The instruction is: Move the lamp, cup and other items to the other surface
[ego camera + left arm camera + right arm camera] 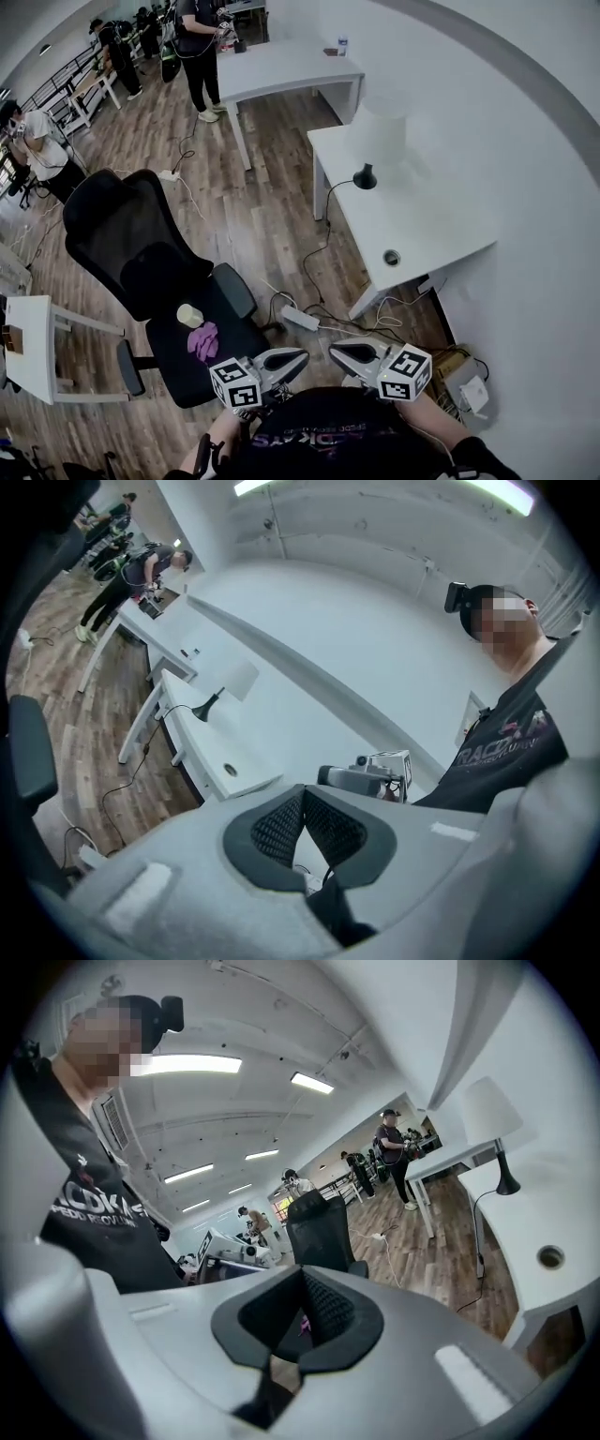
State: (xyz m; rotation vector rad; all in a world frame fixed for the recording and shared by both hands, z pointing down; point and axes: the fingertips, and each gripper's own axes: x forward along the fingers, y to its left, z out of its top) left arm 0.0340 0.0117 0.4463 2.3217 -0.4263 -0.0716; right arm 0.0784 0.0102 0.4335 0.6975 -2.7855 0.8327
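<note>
A white-shaded lamp point(377, 139) on a black base stands on the white desk point(422, 225) at the right; it also shows in the left gripper view point(234, 682) and the right gripper view point(492, 1115). A pale cup point(189, 315) and a purple item point(204, 340) lie on the seat of the black office chair point(122, 234). My left gripper point(302, 356) and right gripper point(334, 351) are held close to my body, tips facing each other, away from all of these. Both look shut and empty: left point(305, 803), right point(302, 1283).
A power strip point(300, 319) and cables lie on the wood floor between chair and desk. A second white desk point(281, 66) stands further back, a small white table point(28, 347) at the left. Several people stand at the far end. A box point(469, 389) sits beside the desk.
</note>
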